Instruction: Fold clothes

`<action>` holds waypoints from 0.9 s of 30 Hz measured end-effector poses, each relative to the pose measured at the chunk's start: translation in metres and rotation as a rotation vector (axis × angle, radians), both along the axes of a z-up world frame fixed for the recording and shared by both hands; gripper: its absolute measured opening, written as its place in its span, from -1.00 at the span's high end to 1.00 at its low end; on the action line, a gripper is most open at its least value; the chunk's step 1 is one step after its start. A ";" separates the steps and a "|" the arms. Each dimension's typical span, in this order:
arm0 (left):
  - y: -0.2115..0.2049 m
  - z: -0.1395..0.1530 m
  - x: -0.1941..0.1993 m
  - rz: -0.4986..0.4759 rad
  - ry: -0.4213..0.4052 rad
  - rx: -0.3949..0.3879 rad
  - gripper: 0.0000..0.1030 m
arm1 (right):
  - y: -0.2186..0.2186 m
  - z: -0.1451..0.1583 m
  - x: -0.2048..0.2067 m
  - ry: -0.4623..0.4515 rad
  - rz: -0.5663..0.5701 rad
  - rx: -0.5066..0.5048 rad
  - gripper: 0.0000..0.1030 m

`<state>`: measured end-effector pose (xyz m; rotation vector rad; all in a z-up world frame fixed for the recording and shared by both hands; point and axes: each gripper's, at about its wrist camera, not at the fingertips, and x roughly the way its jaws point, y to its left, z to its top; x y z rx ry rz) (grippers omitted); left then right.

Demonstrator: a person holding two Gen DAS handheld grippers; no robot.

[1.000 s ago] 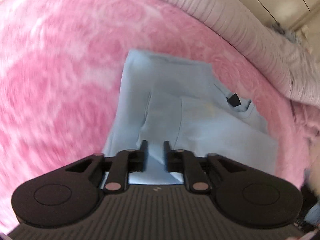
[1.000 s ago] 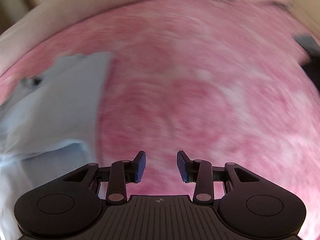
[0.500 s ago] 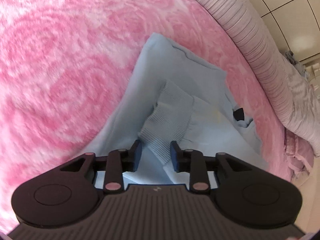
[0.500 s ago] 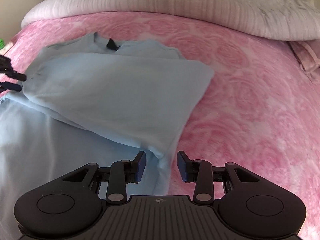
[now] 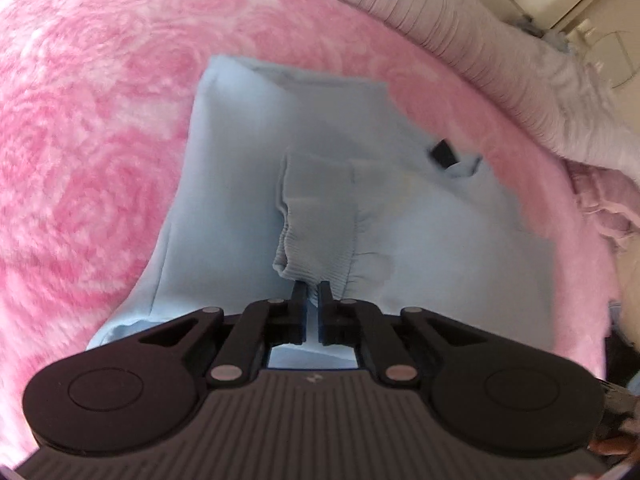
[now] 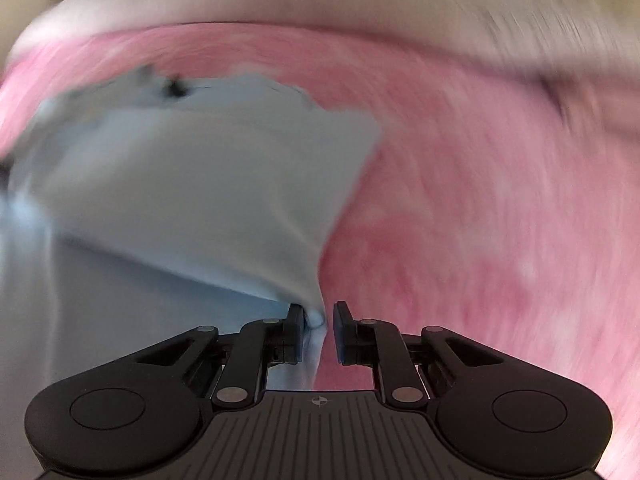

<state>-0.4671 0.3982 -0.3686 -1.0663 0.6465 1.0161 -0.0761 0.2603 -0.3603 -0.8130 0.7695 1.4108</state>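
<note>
A light blue sweatshirt point(image 5: 280, 148) lies partly folded on the pink blanket, its black neck label point(image 5: 443, 155) at the far right. My left gripper point(image 5: 313, 288) is shut on the ribbed cuff point(image 5: 316, 236) of a sleeve folded over the body. In the blurred right wrist view the sweatshirt point(image 6: 192, 184) fills the left half. My right gripper point(image 6: 318, 312) is partly closed with a fold of the sweatshirt's corner between its jaws, against the left finger.
The pink rose-patterned blanket point(image 5: 88, 152) covers the bed around the garment and shows in the right wrist view point(image 6: 480, 200). A pale striped quilt point(image 5: 500, 64) lies along the far edge. The bed's edge and floor show at the far right.
My left gripper has closed on the sleeve cuff. My right gripper has narrowed around the sweatshirt's corner and is moving fast, blurring its view.
</note>
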 end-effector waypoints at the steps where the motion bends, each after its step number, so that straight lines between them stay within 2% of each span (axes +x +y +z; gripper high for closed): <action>1: 0.000 0.000 -0.001 0.016 -0.012 -0.006 0.96 | 0.001 -0.001 0.006 0.033 -0.032 -0.012 0.73; 2: 0.000 0.001 -0.002 0.027 -0.023 -0.009 0.97 | 0.001 -0.002 0.012 0.066 -0.064 -0.025 0.72; 4: -0.005 0.010 0.003 -0.017 -0.020 0.026 0.97 | 0.003 -0.005 0.024 0.132 -0.128 -0.050 0.65; 7: -0.010 0.008 0.010 -0.090 0.062 0.019 1.00 | 0.005 -0.007 0.041 0.223 -0.212 -0.089 0.60; 9: -0.011 0.005 0.008 -0.095 0.103 0.001 1.00 | 0.008 -0.002 0.044 0.249 -0.223 -0.136 0.56; 11: -0.011 0.009 0.003 -0.091 0.126 0.011 1.00 | 0.011 0.008 0.047 0.240 -0.213 -0.203 0.54; 13: -0.010 0.023 -0.004 -0.066 0.149 0.044 1.00 | 0.008 0.025 0.053 0.204 -0.218 -0.227 0.53; 15: -0.008 0.040 -0.010 -0.033 0.146 0.084 1.00 | 0.007 0.040 0.061 0.175 -0.227 -0.200 0.53; 17: -0.003 0.053 -0.007 -0.037 0.132 0.123 1.00 | 0.012 0.053 0.066 0.142 -0.235 -0.124 0.53; 19: 0.008 0.055 0.009 -0.083 0.129 0.154 1.00 | 0.027 0.060 0.057 0.111 -0.181 -0.037 0.53; 22: 0.024 0.039 0.036 -0.157 0.147 0.163 1.00 | 0.060 0.052 0.029 0.082 -0.050 0.046 0.53; 25: 0.036 0.016 0.055 -0.200 0.191 0.153 1.00 | 0.094 0.031 0.000 0.014 0.073 0.070 0.53; 27: 0.037 0.002 0.053 -0.191 0.208 0.156 1.00 | 0.110 0.013 -0.009 -0.018 0.122 0.079 0.53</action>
